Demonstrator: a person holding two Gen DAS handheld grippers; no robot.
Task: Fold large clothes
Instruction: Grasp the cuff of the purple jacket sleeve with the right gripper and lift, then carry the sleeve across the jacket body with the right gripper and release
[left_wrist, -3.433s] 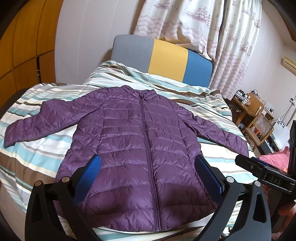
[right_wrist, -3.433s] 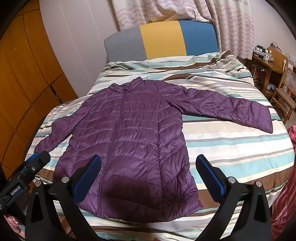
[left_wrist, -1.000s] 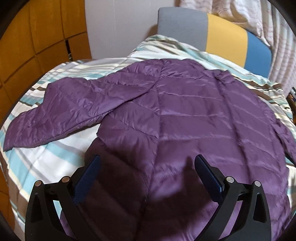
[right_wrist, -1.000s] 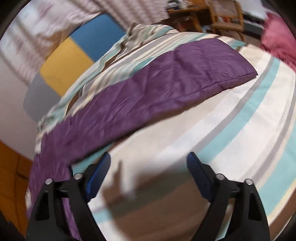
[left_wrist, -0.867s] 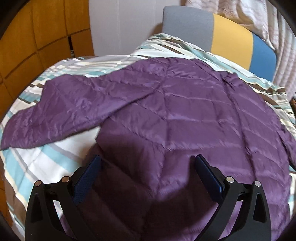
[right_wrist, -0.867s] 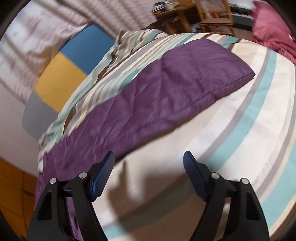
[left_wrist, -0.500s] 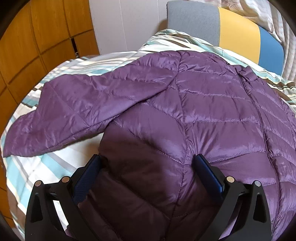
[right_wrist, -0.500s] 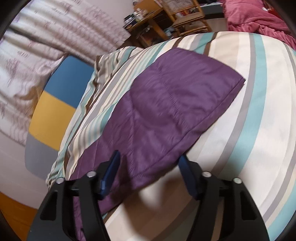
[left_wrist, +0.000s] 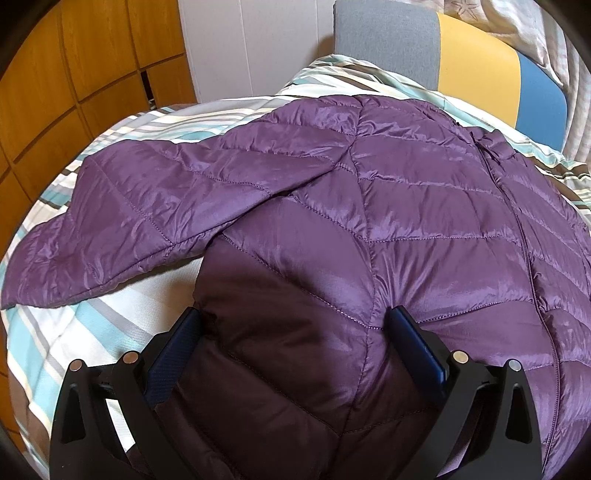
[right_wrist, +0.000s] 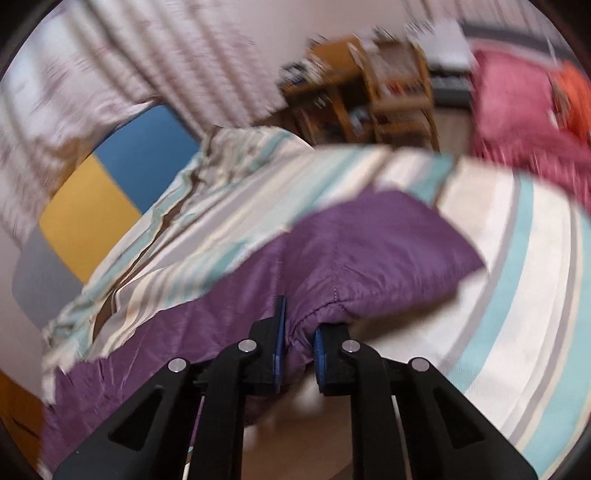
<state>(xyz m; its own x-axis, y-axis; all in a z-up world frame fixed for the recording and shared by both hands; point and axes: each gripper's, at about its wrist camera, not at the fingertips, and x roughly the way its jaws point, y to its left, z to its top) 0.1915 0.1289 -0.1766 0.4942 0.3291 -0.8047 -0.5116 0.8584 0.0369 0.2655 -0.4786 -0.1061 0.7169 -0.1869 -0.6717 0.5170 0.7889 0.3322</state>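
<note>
Two views show one purple down jacket (left_wrist: 406, 206) spread front-up on a striped bed (left_wrist: 66, 321). From the left wrist, the left gripper (left_wrist: 291, 328) stands spread wide over the jacket's near side panel, one pad at the side edge, the other pressing the quilting; nothing is pinched yet. The left sleeve (left_wrist: 140, 218) lies flat, reaching out to the left.

From the right wrist, blurred with motion, the right gripper (right_wrist: 297, 332) has just been closing and now pinches the right sleeve (right_wrist: 369, 258) near its cuff, the fabric bunched between the pads and lifting off the bedding. To fold well, I judge this sleeve should be carried across the chest low and smooth, while the left gripper holds the body down so the slippery shell cannot slide.
</note>
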